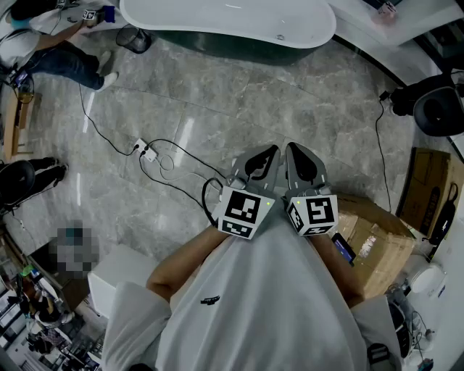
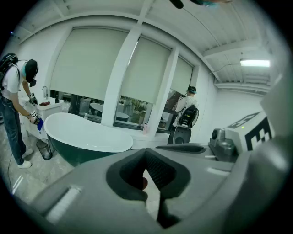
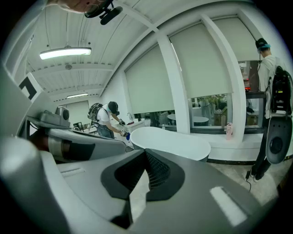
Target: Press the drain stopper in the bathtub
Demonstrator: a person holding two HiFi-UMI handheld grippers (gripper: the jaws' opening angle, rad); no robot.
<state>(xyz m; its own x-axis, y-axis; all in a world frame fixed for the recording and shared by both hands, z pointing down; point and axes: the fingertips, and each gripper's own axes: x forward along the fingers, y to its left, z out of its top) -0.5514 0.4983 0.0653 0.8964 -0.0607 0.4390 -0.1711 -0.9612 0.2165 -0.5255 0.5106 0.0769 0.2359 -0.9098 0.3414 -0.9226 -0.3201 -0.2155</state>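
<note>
White shirt (image 1: 254, 311) of the person fills the near edge; stone floor (image 1: 217, 109) stretches away to the bathtub (image 1: 225, 22) at the far side. Left gripper (image 1: 270, 156) and right gripper (image 1: 293, 153), side by side at the chest, have jaws closed on nothing. Nothing is done yet: the drain stopper, presumably inside that tub and too small to see, awaits reaching and pressing.

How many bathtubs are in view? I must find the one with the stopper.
1: the white, dark-sided bathtub across the floor at the head view's top. A pale shape beyond the window is too small to tell.
</note>
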